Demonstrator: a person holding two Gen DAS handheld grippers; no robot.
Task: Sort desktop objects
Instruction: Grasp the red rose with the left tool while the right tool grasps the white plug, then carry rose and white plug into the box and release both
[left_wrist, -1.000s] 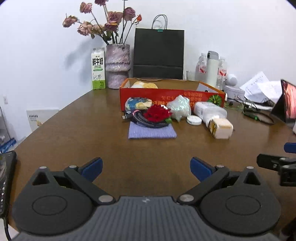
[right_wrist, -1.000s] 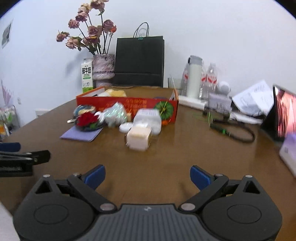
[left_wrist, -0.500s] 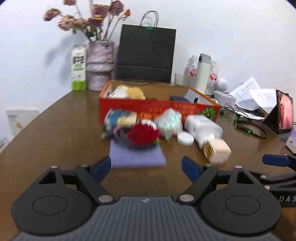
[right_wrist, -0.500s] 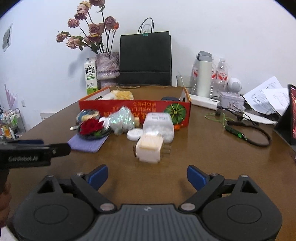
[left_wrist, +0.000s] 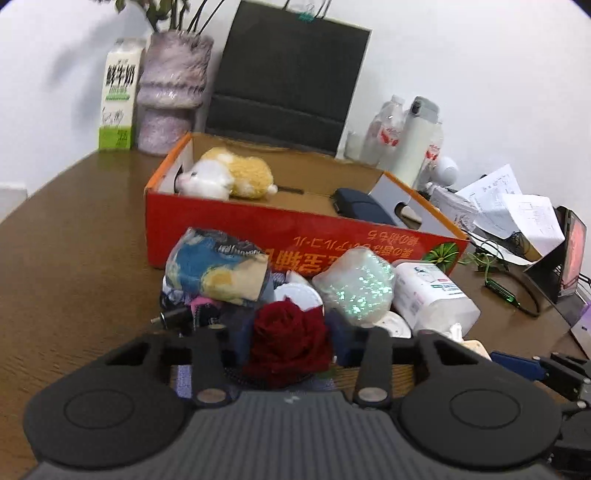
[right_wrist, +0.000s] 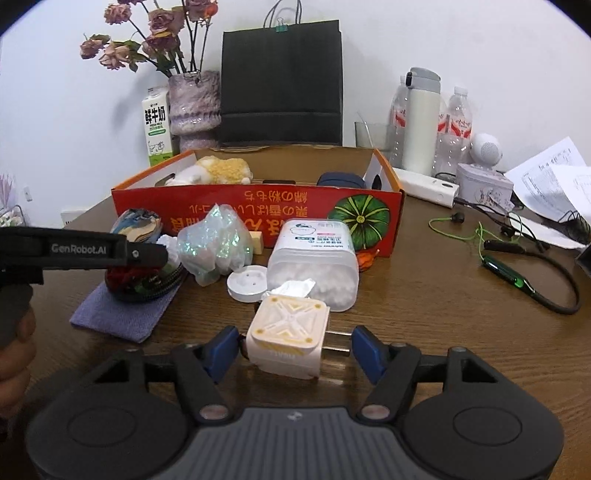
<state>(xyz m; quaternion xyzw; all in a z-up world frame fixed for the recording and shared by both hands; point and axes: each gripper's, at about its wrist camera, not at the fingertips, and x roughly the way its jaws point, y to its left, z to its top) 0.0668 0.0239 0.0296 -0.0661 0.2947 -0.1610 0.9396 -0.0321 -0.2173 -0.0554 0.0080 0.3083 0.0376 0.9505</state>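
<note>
An orange cardboard box (left_wrist: 288, 236) (right_wrist: 258, 210) holds a plush toy (left_wrist: 225, 177) and a dark case (left_wrist: 362, 205). Loose items lie in front of it. My left gripper (left_wrist: 288, 345) is open, its fingers on either side of a red fabric rose (left_wrist: 288, 343) that rests on a coiled black cable and a purple cloth (right_wrist: 122, 314). My right gripper (right_wrist: 291, 349) is open around a cream plug-in charger (right_wrist: 284, 332), with gaps on both sides. The left gripper also shows in the right wrist view (right_wrist: 147, 254), over the rose.
Beside the rose lie a blue-yellow packet (left_wrist: 218, 269), an iridescent bag (right_wrist: 214, 243), a white round lid (right_wrist: 247, 282) and a tub of cotton swabs (right_wrist: 314, 266). Behind the box stand a milk carton (right_wrist: 157, 125), vase (right_wrist: 194, 107), black bag (right_wrist: 280, 81), bottles and cables.
Both grippers have moved forward toward the pile. The left now straddles the rose; the right now straddles the charger. Both stay open.
</note>
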